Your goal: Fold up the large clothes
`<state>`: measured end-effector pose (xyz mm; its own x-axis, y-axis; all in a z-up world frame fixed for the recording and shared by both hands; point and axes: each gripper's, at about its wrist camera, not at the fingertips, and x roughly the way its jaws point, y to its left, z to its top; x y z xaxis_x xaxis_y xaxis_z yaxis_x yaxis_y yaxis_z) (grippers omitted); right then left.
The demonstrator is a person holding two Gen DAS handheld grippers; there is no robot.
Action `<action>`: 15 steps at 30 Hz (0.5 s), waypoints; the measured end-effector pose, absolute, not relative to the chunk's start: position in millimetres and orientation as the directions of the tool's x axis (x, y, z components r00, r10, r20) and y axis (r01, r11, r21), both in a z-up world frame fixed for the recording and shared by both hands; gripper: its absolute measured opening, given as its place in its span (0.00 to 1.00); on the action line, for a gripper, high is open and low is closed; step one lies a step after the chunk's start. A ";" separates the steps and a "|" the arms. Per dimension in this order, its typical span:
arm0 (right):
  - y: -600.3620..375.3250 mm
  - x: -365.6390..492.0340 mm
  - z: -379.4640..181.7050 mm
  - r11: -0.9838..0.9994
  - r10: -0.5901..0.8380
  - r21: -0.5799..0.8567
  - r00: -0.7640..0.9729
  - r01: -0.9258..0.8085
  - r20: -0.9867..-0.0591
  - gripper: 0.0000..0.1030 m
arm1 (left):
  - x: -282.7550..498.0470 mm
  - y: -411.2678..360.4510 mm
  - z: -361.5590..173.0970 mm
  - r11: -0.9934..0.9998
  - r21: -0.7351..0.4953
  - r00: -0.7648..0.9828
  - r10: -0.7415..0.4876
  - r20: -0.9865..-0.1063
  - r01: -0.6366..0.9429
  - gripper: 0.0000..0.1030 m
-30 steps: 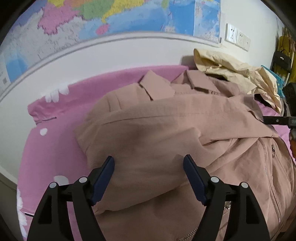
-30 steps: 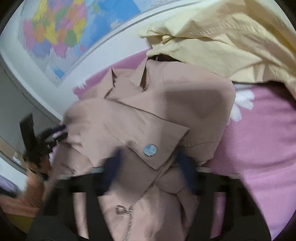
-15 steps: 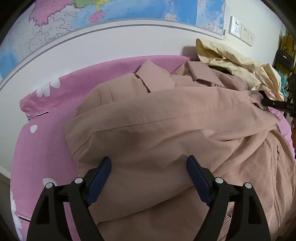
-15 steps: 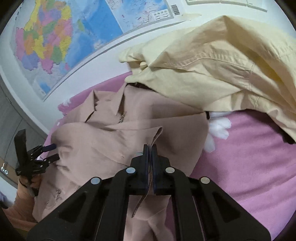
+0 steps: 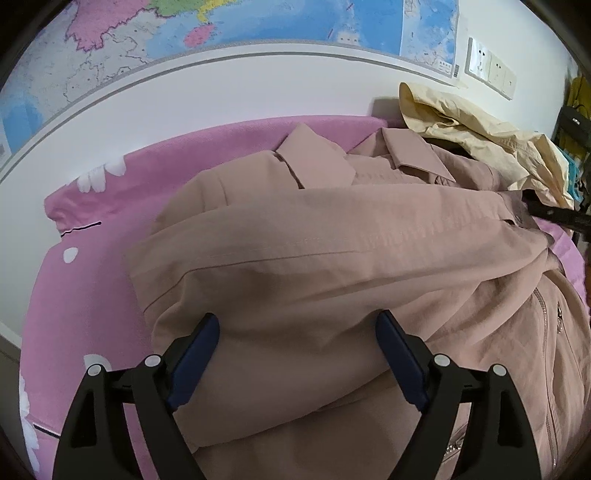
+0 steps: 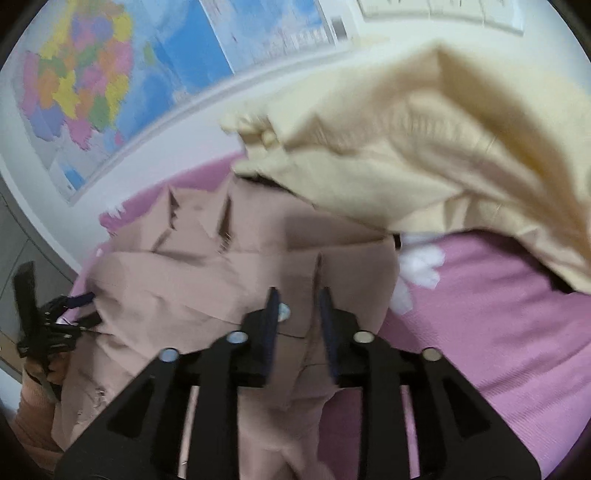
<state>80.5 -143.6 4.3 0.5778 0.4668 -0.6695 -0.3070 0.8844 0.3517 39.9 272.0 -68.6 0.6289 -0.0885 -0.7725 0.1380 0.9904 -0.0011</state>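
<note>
Left wrist view shows the dusty-pink zip-front jacket (image 5: 314, 258) half folded on the pink bed, sleeve laid across, left gripper (image 5: 297, 354) wide, right gripper (image 6: 297, 314) opening off its cuff.

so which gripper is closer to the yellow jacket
Right. The right gripper is over the pink jacket's cuff just below the yellow jacket; the left gripper sits across the pink jacket.

Bedroom corner with a map on a white wall

A large coloured map (image 5: 258, 26) fills the top of the frame on the white wall (image 5: 221, 88); white wall sockets (image 5: 489, 70) sit at upper right, and a pink bedsheet (image 5: 74, 280) with white flowers spreads below.
</note>
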 end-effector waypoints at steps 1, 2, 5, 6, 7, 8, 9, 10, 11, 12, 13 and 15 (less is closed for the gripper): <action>-143.8 74.0 12.1 0.879 0.476 0.351 0.593 -0.322 -0.650 0.31 | 38.8 270.6 -68.1 0.991 0.007 0.632 -0.079 -0.771 0.132 0.81; -140.4 64.7 22.0 0.866 0.500 0.344 0.601 -0.363 -0.624 0.32 | 38.6 270.0 -68.0 0.991 0.013 0.633 -0.073 -0.770 0.130 0.81; -124.2 51.9 30.2 0.838 0.539 0.318 0.584 -0.443 -0.607 0.42 | 36.9 266.4 -69.3 0.992 0.038 0.638 -0.048 -0.768 0.120 0.81; -117.0 51.0 27.8 0.829 0.548 0.311 0.567 -0.464 -0.615 0.42 | 36.5 265.6 -69.5 0.992 0.043 0.639 -0.041 -0.768 0.116 0.81; -108.7 50.8 23.7 0.824 0.548 0.297 0.551 -0.482 -0.629 0.41 | 36.5 265.2 -69.3 0.993 0.044 0.640 -0.039 -0.767 0.113 0.81; -100.4 52.8 16.6 0.828 0.534 0.274 0.536 -0.490 -0.654 0.40 | 36.1 264.9 -68.7 0.993 0.043 0.642 -0.038 -0.766 0.110 0.81; -93.9 57.6 6.5 0.830 0.521 0.266 0.514 -0.490 -0.681 0.40 | 35.7 264.9 -67.9 0.993 0.044 0.643 -0.037 -0.765 0.110 0.81; -90.3 62.3 -2.1 0.830 0.519 0.275 0.491 -0.485 -0.699 0.40 | 34.8 264.4 -67.1 0.993 0.044 0.645 -0.038 -0.763 0.110 0.81; -88.8 65.3 -8.9 0.835 0.511 0.277 0.483 -0.476 -0.711 0.40 | 33.3 263.8 -65.7 0.993 0.045 0.648 -0.037 -0.761 0.110 0.81; -88.4 71.5 -19.6 0.850 0.486 0.269 0.477 -0.453 -0.732 0.39 | 31.7 263.5 -64.6 0.993 0.050 0.651 -0.033 -0.759 0.109 0.81; -89.8 74.4 -26.9 0.852 0.487 0.285 0.462 -0.440 -0.741 0.39 | 29.8 263.4 -63.2 0.993 0.055 0.654 -0.029 -0.756 0.107 0.81; -95.3 76.3 -32.6 0.848 0.505 0.321 0.461 -0.421 -0.730 0.38 | 27.5 263.6 -61.7 0.993 0.056 0.656 -0.027 -0.754 0.106 0.81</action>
